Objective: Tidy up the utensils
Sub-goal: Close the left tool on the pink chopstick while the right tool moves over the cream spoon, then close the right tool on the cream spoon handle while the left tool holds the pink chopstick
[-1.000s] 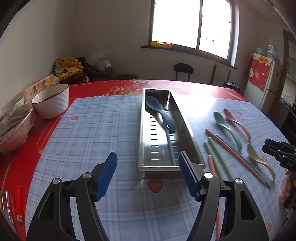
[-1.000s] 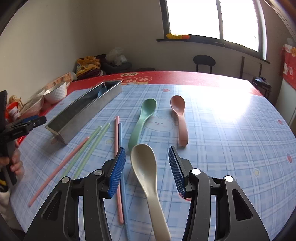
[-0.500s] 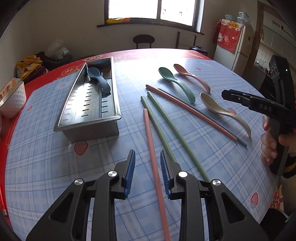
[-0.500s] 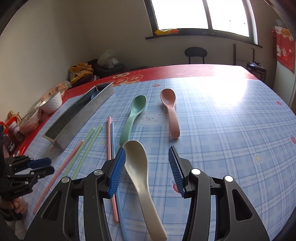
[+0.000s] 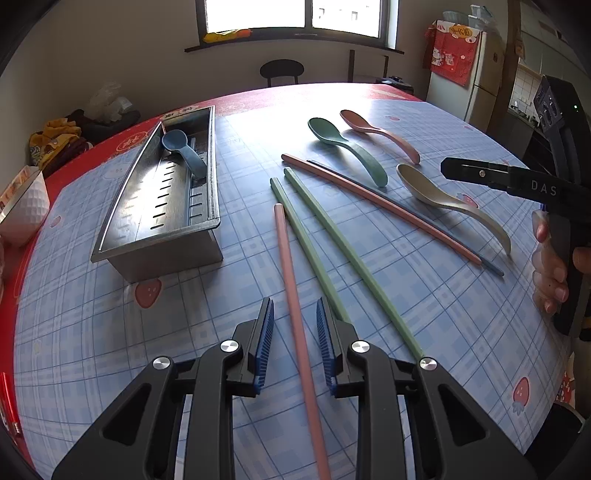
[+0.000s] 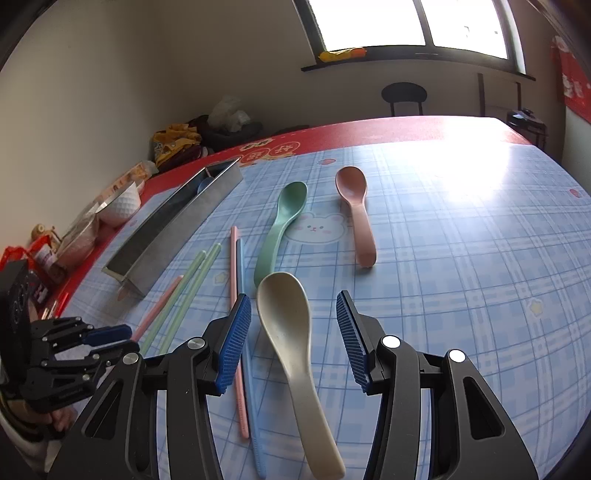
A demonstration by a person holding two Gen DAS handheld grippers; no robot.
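A home dining room is showing here — a plaid tablecloth (image 5: 424, 295) is covering the table, a fridge (image 5: 476, 70) is standing by the window (image 5: 295, 14), clothes (image 5: 55, 144) are piling in a corner.

We see a tray (image 5: 155, 206) on the table (image 5: 92, 332) with one spoon (image 5: 184, 151) in it; right of it lie chopsticks (image 5: 332, 240), then three spoons (image 5: 454, 206).

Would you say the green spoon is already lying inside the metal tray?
No, the green spoon lies on the tablecloth, apart from the metal tray, which holds only a blue spoon.
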